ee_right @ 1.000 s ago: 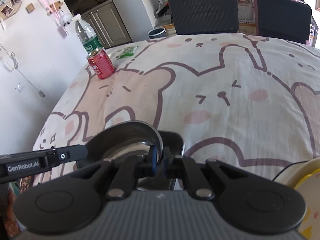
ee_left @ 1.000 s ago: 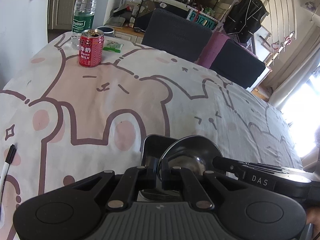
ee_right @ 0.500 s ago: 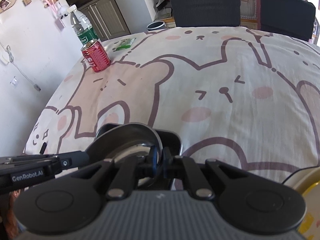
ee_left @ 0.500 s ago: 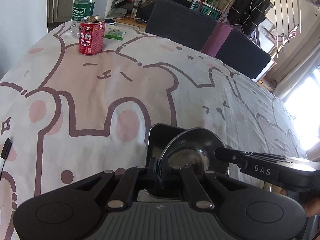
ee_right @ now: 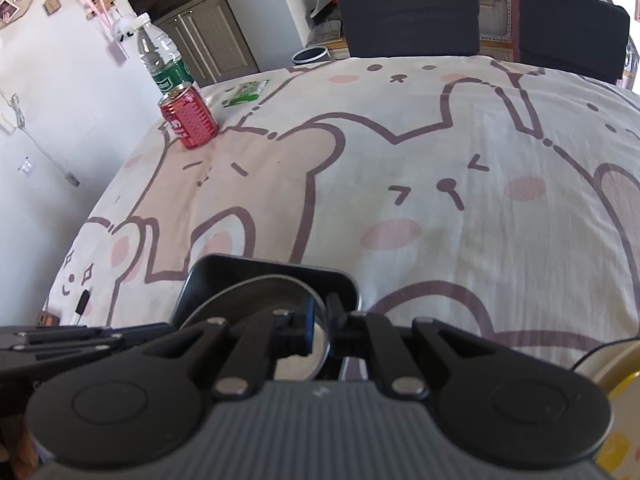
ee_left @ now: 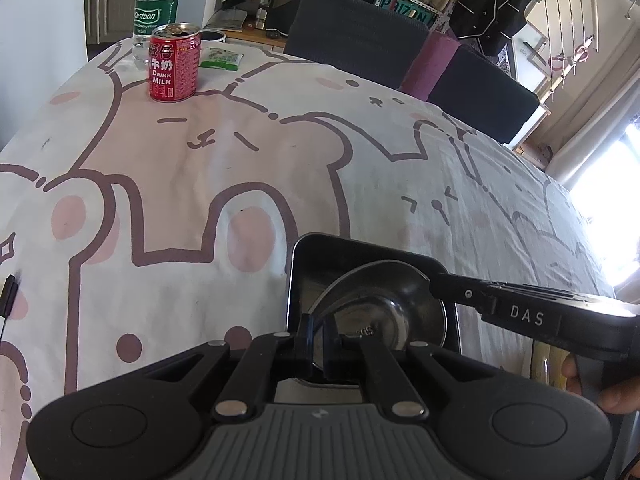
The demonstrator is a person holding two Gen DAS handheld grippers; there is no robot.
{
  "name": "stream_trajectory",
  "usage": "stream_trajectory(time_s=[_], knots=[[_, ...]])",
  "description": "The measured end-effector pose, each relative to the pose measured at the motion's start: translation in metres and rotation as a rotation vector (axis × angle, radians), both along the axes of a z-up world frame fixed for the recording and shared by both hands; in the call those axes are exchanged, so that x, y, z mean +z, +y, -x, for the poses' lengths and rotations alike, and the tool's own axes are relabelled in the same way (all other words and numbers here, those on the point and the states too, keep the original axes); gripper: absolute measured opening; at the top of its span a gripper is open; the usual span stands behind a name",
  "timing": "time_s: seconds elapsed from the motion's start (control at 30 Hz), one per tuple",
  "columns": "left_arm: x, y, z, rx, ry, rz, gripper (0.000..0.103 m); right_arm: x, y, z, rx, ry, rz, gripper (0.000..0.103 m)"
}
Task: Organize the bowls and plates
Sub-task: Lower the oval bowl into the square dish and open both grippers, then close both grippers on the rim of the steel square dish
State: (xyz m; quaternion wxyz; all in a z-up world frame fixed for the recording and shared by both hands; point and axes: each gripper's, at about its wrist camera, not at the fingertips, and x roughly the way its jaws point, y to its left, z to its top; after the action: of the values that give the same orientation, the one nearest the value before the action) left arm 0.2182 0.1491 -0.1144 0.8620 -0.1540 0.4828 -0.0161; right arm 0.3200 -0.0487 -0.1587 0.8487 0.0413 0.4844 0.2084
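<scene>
A steel bowl (ee_left: pixel 384 300) (ee_right: pixel 260 296) sits tilted in a dark rectangular tray (ee_left: pixel 320 248) (ee_right: pixel 272 266) on the bunny-print tablecloth near the front edge. My left gripper (ee_left: pixel 318 332) is shut on the bowl's near rim. My right gripper (ee_right: pixel 320 324) pinches the rim on the opposite side, its fingers close together with the thin edge between them. In the left wrist view the right gripper's fingers (ee_left: pixel 460 292) reach in from the right onto the bowl's far edge. The left gripper's arm (ee_right: pixel 80 340) shows at the lower left of the right wrist view.
A red milk can (ee_left: pixel 174 64), a water bottle (ee_left: pixel 156 4) and a green packet (ee_left: pixel 220 58) stand at the table's far left. A black pen (ee_left: pixel 8 296) lies at the left edge. A yellow plate (ee_right: pixel 616 384) and a cable are at the right. Two dark chairs (ee_right: pixel 408 12) stand behind.
Both grippers keep their hold on the bowl's rim. The bowl sits slightly lower and more within the dark tray than a second ago.
</scene>
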Motion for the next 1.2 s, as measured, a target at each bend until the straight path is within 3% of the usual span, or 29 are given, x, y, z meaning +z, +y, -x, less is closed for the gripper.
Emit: stream_trajectory(time_s=[0.23, 0.4, 0.47, 0.5, 0.57, 0.67, 0.73, 0.8, 0.83, 0.9, 1.0, 1.1, 1.2], knots=[[0.002, 0.001, 0.000, -0.007, -0.002, -0.011, 0.005, 0.002, -0.003, 0.002, -0.005, -0.001, -0.003, 0.011], [0.006, 0.002, 0.001, -0.005, -0.007, -0.018, 0.006, 0.005, -0.005, 0.005, 0.001, -0.016, -0.022, 0.019], [0.007, 0.003, 0.001, -0.005, -0.010, -0.024, 0.009, 0.007, -0.005, 0.008, 0.011, -0.026, -0.021, 0.028], [0.009, 0.003, 0.001, -0.006, -0.014, -0.026, 0.014, 0.008, -0.005, 0.009, 0.016, -0.031, -0.019, 0.033], [0.012, 0.003, 0.002, -0.009, -0.026, -0.033, 0.023, 0.012, -0.005, 0.012, 0.023, -0.048, -0.014, 0.052], [0.017, 0.005, 0.002, -0.003, -0.052, -0.037, 0.047, 0.017, -0.008, 0.014, 0.014, -0.053, -0.008, 0.059], [0.020, 0.006, 0.002, 0.002, -0.074, -0.058, 0.076, 0.018, -0.011, 0.014, 0.001, -0.044, -0.025, 0.063], [0.021, 0.009, 0.002, 0.019, -0.095, -0.079, 0.086, 0.018, -0.015, 0.014, -0.023, -0.024, -0.031, 0.070], [0.021, 0.011, 0.001, 0.027, -0.099, -0.085, 0.086, 0.017, -0.017, 0.014, -0.035, -0.020, -0.026, 0.071], [0.021, 0.014, -0.001, 0.034, -0.096, -0.090, 0.086, 0.017, -0.019, 0.014, -0.054, -0.019, -0.016, 0.068], [0.022, 0.017, -0.002, 0.041, -0.099, -0.098, 0.084, 0.016, -0.024, 0.012, -0.079, 0.006, -0.022, 0.048], [0.021, 0.018, -0.005, 0.027, -0.087, -0.114, 0.066, 0.012, -0.028, 0.009, -0.094, 0.043, -0.035, 0.031], [0.016, 0.018, -0.008, 0.018, -0.062, -0.127, 0.059, 0.008, -0.027, 0.008, -0.080, 0.073, -0.040, 0.024]])
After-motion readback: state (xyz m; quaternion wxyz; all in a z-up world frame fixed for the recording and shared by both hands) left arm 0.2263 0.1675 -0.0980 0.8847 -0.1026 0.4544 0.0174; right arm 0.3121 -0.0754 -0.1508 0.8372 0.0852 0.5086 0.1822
